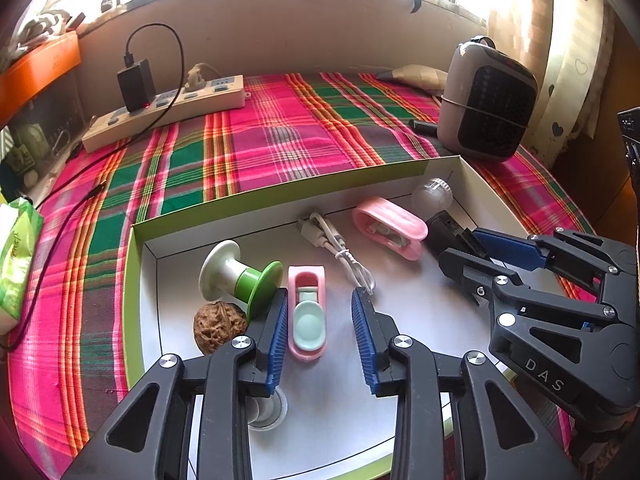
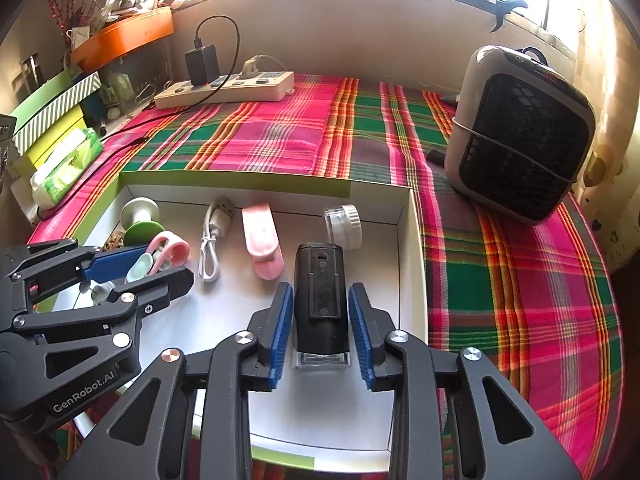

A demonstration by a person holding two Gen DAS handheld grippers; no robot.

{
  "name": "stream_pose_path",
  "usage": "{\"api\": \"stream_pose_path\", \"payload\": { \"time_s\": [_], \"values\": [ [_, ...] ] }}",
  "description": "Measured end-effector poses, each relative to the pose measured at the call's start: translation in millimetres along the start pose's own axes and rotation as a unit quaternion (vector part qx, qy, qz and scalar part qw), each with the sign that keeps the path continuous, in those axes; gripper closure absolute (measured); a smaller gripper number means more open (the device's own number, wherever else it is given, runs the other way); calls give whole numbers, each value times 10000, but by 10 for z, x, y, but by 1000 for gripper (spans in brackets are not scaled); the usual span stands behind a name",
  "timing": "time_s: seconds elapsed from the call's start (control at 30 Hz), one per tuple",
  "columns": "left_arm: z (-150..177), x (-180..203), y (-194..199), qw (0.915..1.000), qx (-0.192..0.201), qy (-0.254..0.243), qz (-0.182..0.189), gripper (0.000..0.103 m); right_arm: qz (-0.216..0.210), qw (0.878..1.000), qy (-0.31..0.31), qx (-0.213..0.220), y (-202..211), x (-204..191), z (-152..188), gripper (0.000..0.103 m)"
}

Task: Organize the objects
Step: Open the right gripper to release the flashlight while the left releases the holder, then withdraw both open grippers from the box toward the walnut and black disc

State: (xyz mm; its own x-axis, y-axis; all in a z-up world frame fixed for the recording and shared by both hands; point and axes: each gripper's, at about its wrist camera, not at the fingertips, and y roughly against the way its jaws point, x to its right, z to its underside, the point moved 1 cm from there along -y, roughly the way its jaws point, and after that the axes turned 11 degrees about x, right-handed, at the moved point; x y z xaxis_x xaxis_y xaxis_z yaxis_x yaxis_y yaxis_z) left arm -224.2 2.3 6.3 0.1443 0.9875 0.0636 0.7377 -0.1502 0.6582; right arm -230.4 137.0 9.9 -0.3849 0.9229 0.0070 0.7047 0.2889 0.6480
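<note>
Tray (image 1: 248, 204) holds two pink clips (image 1: 307, 312), one walnut (image 1: 218, 326).

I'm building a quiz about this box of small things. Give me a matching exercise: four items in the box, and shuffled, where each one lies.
Items:
1. walnut
2. black device
3. white cable
4. clear jar

Places:
A. between the right tool's fingers
B. near the box's far right corner
C. between the two pink clips
D. beside the green-and-white spool

Pairs: 1-D, 2-A, 3-C, 4-B
</note>
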Motion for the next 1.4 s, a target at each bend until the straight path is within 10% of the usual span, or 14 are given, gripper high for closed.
{"api": "stream_pose_path", "payload": {
  "time_s": [1.4],
  "values": [
    [170,8,641,9990,408,62,-182,71,-66,9991,-56,416,630,-207,165,65]
  ]
}}
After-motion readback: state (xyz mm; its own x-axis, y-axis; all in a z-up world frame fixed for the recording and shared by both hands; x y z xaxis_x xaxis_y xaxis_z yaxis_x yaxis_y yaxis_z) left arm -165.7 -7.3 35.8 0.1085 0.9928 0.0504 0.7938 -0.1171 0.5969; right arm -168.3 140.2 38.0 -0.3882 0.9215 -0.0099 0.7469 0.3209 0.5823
